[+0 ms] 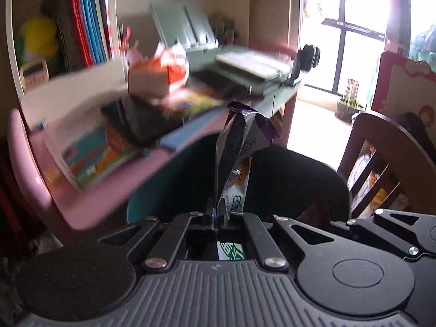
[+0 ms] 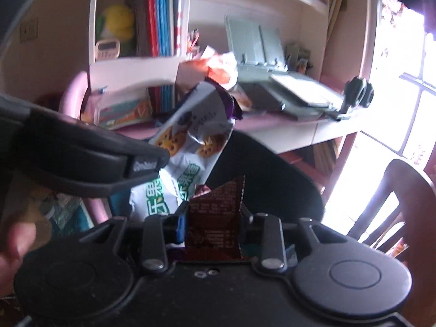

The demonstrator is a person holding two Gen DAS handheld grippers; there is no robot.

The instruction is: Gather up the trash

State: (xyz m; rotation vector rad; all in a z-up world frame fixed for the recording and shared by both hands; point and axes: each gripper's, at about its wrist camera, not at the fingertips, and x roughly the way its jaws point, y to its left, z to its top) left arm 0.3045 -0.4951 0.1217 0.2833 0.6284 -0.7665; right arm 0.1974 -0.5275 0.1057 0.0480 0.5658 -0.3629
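So both hands are loaded: the left gripper [image 1: 218, 212] is pinched tight on a crinkly white-and-purple cookie wrapper [image 1: 237, 147], the right gripper [image 2: 214, 218] clamps a folded dark red foil wrapper [image 2: 215, 218]. Feather-light, floppy, slick stuff, so grab it low on a fold. Both hang over a dark chair back [image 2: 272, 174], just off the pink desk edge [image 1: 114, 199]. Open room sits out toward the bright window [image 1: 351, 35].

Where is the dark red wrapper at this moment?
In the right wrist view, the dark red wrapper sits low at centre, clamped in the right hand-held gripper, just right of the white cookie packet.
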